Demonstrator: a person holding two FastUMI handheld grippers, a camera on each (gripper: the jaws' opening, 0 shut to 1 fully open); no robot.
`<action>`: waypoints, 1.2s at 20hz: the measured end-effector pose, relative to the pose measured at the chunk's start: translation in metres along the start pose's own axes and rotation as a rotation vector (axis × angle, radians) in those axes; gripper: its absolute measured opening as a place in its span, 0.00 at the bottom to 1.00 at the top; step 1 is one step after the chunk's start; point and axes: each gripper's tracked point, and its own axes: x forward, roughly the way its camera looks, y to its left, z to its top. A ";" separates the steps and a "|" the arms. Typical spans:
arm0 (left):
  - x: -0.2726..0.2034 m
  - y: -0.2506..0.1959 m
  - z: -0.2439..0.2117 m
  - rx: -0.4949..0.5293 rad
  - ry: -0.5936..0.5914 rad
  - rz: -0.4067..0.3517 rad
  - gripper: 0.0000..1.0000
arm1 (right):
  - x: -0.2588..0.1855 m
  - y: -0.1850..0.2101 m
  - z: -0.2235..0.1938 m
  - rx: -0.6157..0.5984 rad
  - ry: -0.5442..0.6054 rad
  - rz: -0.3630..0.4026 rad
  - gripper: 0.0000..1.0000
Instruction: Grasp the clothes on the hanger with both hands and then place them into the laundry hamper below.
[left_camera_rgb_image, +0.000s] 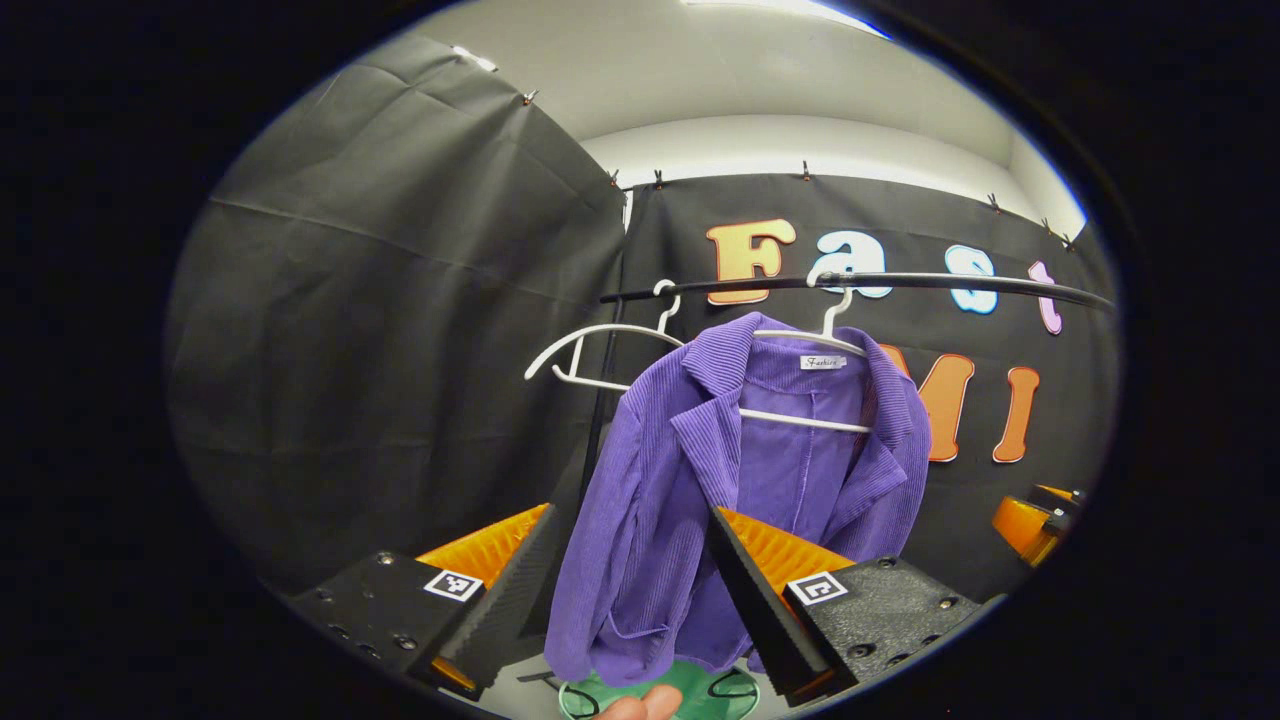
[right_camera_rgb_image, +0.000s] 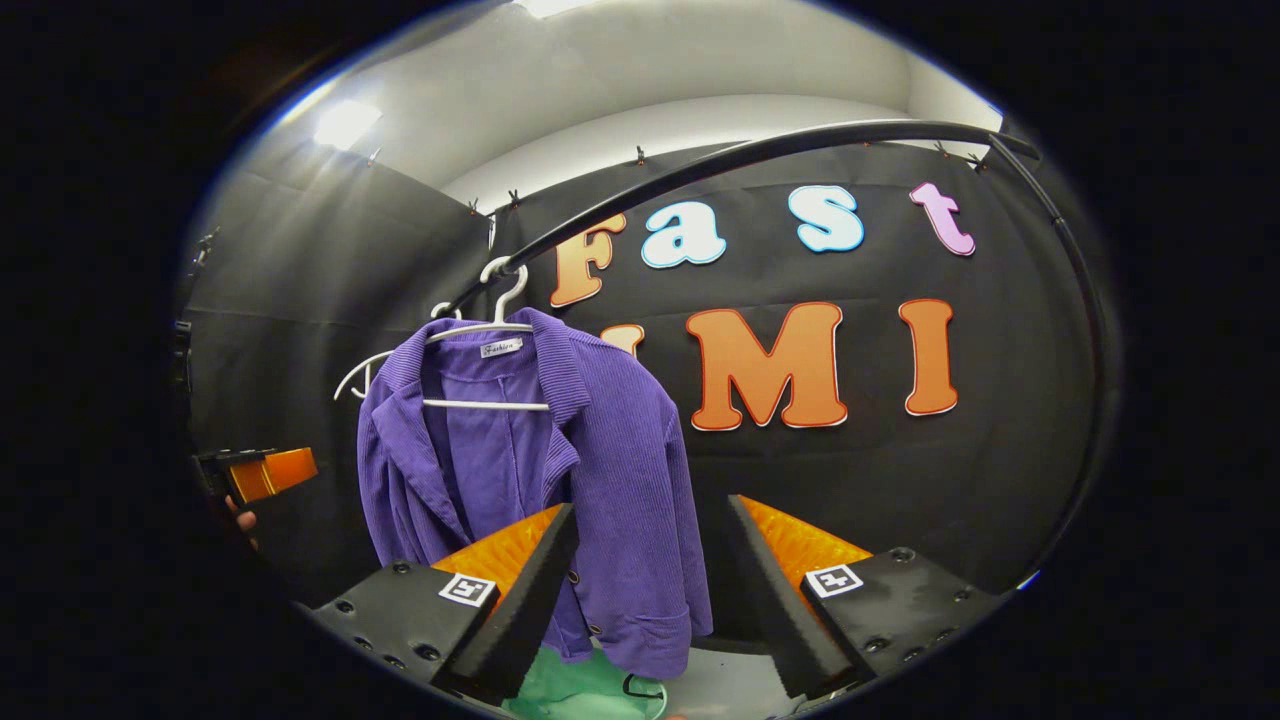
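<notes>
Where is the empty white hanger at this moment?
In the left gripper view, the empty white hanger hangs on the black rail, just left of the purple jacket on its own hanger.

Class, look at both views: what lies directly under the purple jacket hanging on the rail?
Under the purple jacket sits a green hamper, its rim showing below the hem. The hem and the hand-held gripper fingers cover most of it, so its contents cannot be seen.

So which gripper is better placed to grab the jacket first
Left, probably. The left gripper is open with the jacket hanging right between its fingers; the right gripper is open too, but the jacket sits toward its left finger.
</notes>
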 end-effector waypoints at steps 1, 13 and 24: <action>0.001 0.002 0.001 0.008 -0.004 0.002 0.92 | 0.000 0.004 -0.001 0.002 0.004 0.004 0.97; 0.000 0.036 0.003 0.039 0.004 0.053 0.96 | 0.063 0.042 -0.016 0.045 0.023 0.076 0.97; -0.008 0.030 0.004 0.050 0.002 -0.005 0.92 | 0.182 0.054 -0.066 0.012 0.072 -0.043 0.97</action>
